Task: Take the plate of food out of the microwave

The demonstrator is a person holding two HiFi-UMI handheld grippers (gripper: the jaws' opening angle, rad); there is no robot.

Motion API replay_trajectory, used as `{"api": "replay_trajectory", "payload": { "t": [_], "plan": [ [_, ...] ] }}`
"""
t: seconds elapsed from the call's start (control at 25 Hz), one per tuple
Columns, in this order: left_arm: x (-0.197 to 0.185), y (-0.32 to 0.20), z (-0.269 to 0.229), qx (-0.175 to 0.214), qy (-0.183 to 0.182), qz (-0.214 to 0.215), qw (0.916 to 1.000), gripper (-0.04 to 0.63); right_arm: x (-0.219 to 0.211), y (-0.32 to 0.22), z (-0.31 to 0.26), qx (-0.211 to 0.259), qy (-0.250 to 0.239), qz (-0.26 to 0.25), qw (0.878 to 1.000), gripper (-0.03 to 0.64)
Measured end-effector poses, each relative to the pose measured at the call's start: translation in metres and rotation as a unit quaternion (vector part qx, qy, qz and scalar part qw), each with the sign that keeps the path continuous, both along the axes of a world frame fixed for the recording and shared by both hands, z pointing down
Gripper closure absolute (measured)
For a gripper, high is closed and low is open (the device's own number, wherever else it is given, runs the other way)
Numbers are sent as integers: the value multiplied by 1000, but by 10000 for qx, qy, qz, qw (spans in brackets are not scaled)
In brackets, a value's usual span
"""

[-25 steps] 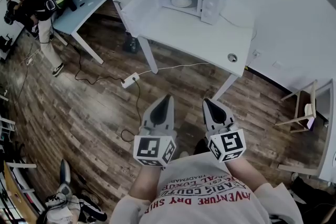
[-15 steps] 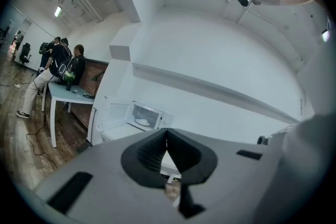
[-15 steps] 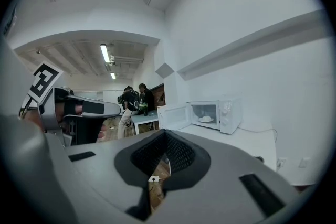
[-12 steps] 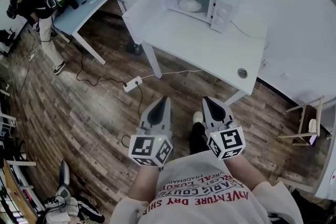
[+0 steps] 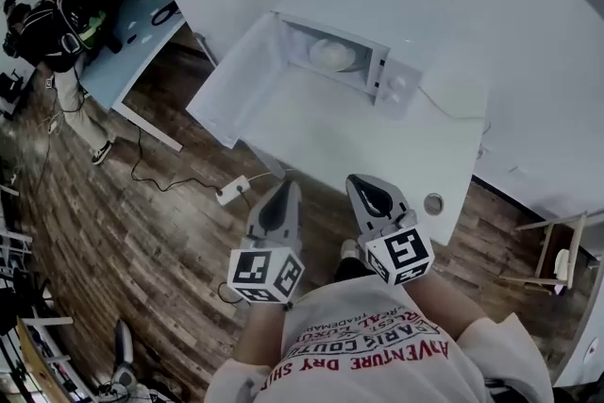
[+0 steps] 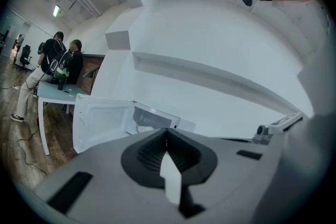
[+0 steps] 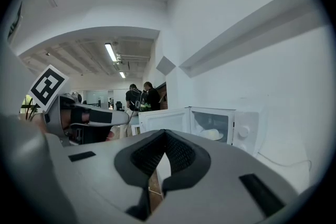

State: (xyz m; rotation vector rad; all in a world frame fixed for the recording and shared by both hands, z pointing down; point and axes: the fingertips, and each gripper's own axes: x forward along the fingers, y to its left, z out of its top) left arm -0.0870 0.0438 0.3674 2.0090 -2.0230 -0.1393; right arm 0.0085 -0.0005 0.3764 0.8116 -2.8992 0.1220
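Note:
A white microwave (image 5: 363, 61) stands at the back of a white table (image 5: 283, 123), its door (image 5: 241, 61) swung open to the left. Inside it lies a pale plate of food (image 5: 332, 54), which the right gripper view shows as the plate (image 7: 212, 135) in the lit cavity. My left gripper (image 5: 288, 188) and right gripper (image 5: 362, 185) are side by side at the table's near edge, pointing toward the microwave and well short of it. Both are shut with nothing held. In the gripper views the left gripper (image 6: 167, 136) and right gripper (image 7: 165, 138) show their tips meeting.
A round grommet hole (image 5: 433, 202) sits in the table's near right corner. A power strip (image 5: 232, 192) and cable lie on the wood floor at the left. People (image 5: 57, 24) stand by a blue table (image 5: 132, 38) far left. A chair (image 5: 557, 255) stands at the right.
The table and microwave have come much closer and larger in the head view. Both grippers have advanced from over the floor to the table's near edge, still shut.

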Motion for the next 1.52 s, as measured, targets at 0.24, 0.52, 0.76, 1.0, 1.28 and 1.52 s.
{"api": "replay_trajectory", "payload": {
  "t": [0.24,0.52,0.76,1.0,1.28,1.52],
  "plan": [
    [-22,-78,13,-214,214,2,9995,589,-17,-83,4,-93,25,99,9999,614],
    [-46,-139,28,-429,351,235,9982,589,-35,-138,14,-208,136,360,9990,614],
    [-60,-212,43,-622,395,928,9930,589,-54,-189,26,-260,278,823,9959,614],
    [-77,-276,60,-862,404,1555,9832,589,-68,-240,33,-379,325,1533,9869,614],
    [-91,-332,91,-1053,660,1987,9721,588,-81,-284,49,-405,467,2048,9769,614],
    [-82,-359,134,-1291,146,2217,9664,588,-95,-310,71,-427,502,2154,9743,614]
  ]
}}
